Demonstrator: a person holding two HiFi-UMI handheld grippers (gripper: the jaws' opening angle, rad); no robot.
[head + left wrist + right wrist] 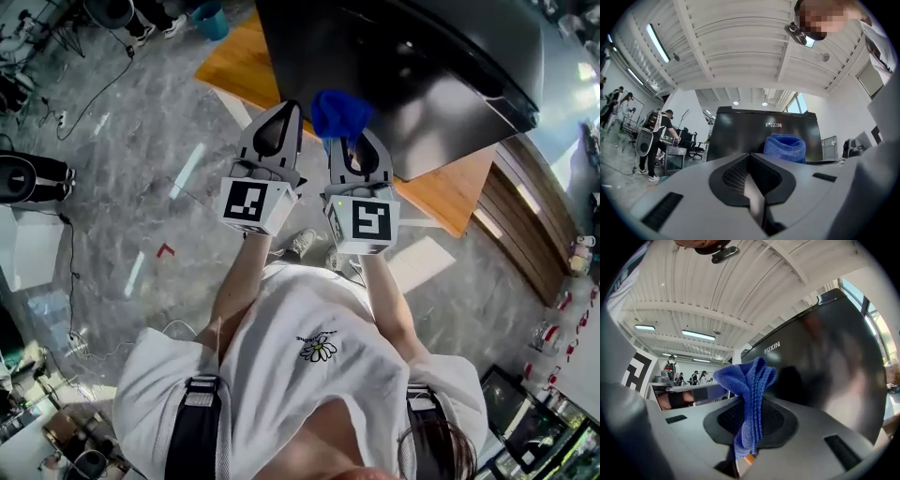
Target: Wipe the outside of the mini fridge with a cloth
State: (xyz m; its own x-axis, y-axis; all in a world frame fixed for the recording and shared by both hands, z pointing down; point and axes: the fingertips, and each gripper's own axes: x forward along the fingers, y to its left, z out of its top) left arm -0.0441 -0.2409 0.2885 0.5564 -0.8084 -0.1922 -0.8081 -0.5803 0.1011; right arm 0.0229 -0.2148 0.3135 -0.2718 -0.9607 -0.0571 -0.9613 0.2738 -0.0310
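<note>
The black mini fridge [412,66] stands on a wooden platform [239,66] just ahead of both grippers. My right gripper [349,142] is shut on a folded blue cloth [339,112], which sticks out past its tips close to the fridge's glossy side. In the right gripper view the cloth [749,390] hangs bunched between the closed jaws, with the fridge [825,371] filling the right half. My left gripper [277,120] sits beside the right one, shut and holding nothing. The left gripper view shows the fridge front [740,136] and the cloth [785,147] beyond its jaws.
A grey marbled floor with cables [94,94] spreads to the left. A low wooden cabinet [525,234] runs along the right. People [658,140] stand by desks in the background. My shoe [302,242] rests near the platform edge.
</note>
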